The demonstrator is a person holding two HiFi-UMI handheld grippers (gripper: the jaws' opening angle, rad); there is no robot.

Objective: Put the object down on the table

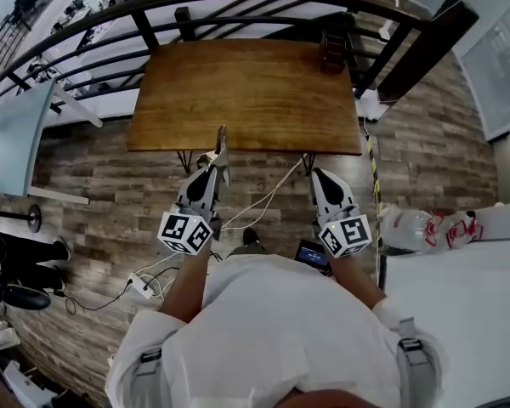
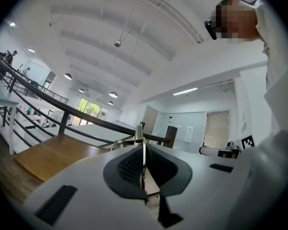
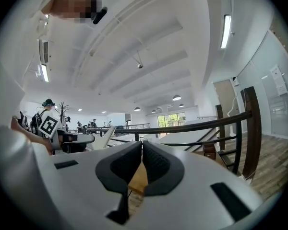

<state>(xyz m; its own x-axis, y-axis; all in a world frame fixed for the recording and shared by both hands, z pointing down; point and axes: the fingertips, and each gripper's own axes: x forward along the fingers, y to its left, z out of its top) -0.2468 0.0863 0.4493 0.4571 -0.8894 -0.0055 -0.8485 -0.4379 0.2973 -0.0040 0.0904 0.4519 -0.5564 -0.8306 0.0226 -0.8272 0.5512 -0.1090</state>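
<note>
Left tool (image 1: 214, 167) tight on thin metal object (image 1: 222, 141) near table (image 1: 255, 92) edge; right tool (image 1: 317, 177) closed, empty.

- The thin metal piece (image 1: 222, 145) pinched in the left tool (image 1: 216, 168) shows edge-on only, in the head view and the left gripper view alike; what it is I cannot tell.
- A small dark item (image 1: 334, 51) at the bench's (image 1: 238, 92) far right corner is too small to name.
- The person's hands are hidden under the marker cubes (image 1: 187, 231) in the head view.
- People (image 3: 93, 123) beyond the railing (image 3: 182, 127) in the right gripper view are mere specks.
</note>
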